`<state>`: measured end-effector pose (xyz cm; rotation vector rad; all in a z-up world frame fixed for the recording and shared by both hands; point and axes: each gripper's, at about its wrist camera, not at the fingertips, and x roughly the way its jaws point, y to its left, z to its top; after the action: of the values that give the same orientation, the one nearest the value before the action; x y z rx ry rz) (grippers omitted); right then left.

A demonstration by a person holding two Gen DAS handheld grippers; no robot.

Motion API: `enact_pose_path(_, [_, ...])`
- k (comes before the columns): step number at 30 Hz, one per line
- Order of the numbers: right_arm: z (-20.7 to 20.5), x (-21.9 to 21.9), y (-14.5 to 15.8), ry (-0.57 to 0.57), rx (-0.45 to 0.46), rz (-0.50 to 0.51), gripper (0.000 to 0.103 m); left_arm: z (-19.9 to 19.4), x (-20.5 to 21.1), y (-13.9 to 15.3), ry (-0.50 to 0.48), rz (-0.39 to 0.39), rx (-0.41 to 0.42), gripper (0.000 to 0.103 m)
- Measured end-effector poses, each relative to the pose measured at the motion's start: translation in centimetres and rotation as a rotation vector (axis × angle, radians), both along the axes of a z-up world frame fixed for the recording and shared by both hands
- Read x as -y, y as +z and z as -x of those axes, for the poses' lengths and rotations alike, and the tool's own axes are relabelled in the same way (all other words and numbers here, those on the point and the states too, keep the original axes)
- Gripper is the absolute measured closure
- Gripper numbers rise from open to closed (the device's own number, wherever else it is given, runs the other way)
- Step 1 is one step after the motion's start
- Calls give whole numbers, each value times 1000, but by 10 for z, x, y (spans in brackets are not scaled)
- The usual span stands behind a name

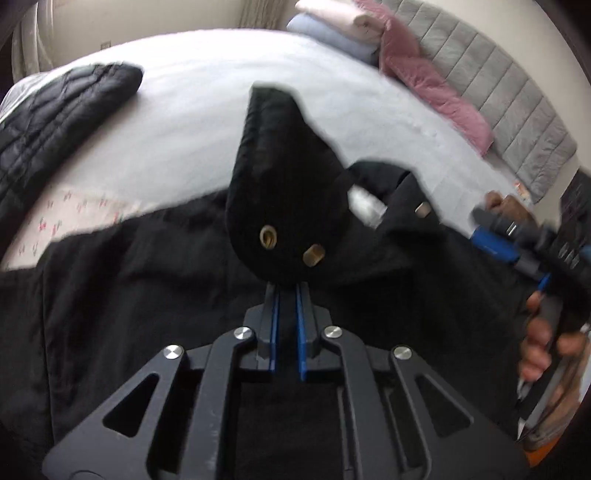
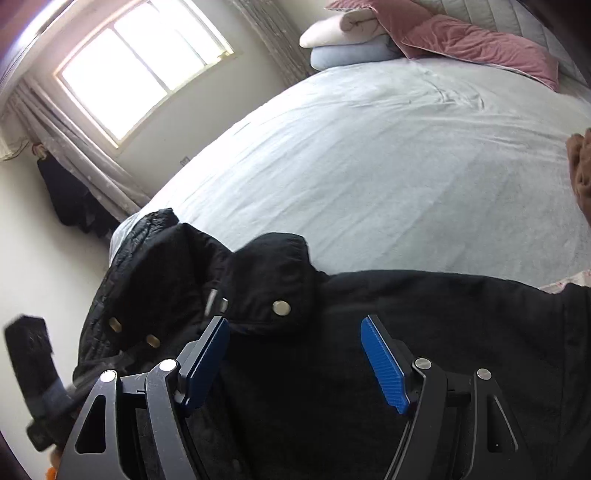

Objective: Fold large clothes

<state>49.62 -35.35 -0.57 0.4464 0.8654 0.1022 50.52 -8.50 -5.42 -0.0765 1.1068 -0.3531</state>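
A large black jacket [image 1: 129, 295] lies spread on the white bed [image 1: 203, 110]. My left gripper [image 1: 287, 291] is shut on the jacket's collar flap [image 1: 280, 177], which has brass snaps and stands lifted above the cloth. My right gripper [image 2: 295, 332] is open and hovers just above the jacket [image 2: 406, 314] near its collar tab [image 2: 273, 280] with a silver snap. The right gripper also shows in the left wrist view [image 1: 517, 240], held by a hand at the right edge. The left gripper's body [image 2: 29, 369] shows at the lower left of the right wrist view.
A black quilted jacket [image 1: 55, 122] lies at the bed's left. A pink quilt [image 1: 436, 85], folded pale bedding [image 1: 332, 29] and a grey padded headboard [image 1: 498, 85] are at the far side. A window [image 2: 140, 70] and curtains stand beyond the bed. A floral sheet [image 1: 74, 214] shows under the jacket.
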Motion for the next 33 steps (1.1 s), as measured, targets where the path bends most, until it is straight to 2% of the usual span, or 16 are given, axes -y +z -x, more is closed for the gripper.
enact_pose_path(2, [-15, -12, 2, 12, -1, 5, 29, 6, -9, -30, -18, -86, -81, 93])
enact_pose_path(4, [-30, -26, 3, 24, 0, 27, 29, 12, -21, -22, -30, -76, -54, 91])
enact_pose_path(6, [-39, -32, -2, 7, 4, 75, 30, 13, -31, 2, -10, -55, -2, 72])
enact_pose_path(8, [-55, -33, -8, -7, -1, 108, 34, 8, -30, 28, -7, -25, 85, 36])
enact_pose_path(10, [-69, -30, -13, -42, -8, 127, 40, -5, -17, 46, 5, -65, 161, 35])
enact_pose_path(14, [-88, -28, -25, -53, -51, 126, 51, -49, 31, 56, -1, -61, 181, 34])
enact_pose_path(17, [-94, -40, -35, -9, -97, 210, 74, -82, 65, 42, 1, -138, 176, 34])
enact_pose_path(18, [-91, -43, -36, 19, -149, 224, 93, -92, 71, 35, 20, -170, 166, 34])
enact_pose_path(19, [-86, -45, -37, 20, -152, 284, 95, -100, 70, 26, 49, -188, 144, 41])
enact_pose_path(20, [-78, -45, -35, 12, -135, 327, 96, -104, 64, 18, 75, -176, 116, 67])
enact_pose_path(22, [-52, -39, -22, -39, -55, 395, 98, -101, 44, 3, 119, -108, 57, 95])
enact_pose_path(24, [-32, -28, -8, -111, 15, 379, 98, -88, 34, 7, 110, -18, 89, 96])
enact_pose_path(27, [-7, -23, 3, -232, 139, 409, 98, -64, 29, 25, 58, 79, 233, 96])
enact_pose_path(28, [-5, -25, 3, -259, 163, 430, 98, -62, 30, 24, 45, 86, 269, 96])
enact_pose_path(30, [-7, -27, -4, -306, 178, 446, 98, -71, 37, 13, 42, 17, 219, 96])
enact_pose_path(33, [-31, -29, -20, -231, 60, 466, 94, -73, 38, 9, 16, -25, 200, 96])
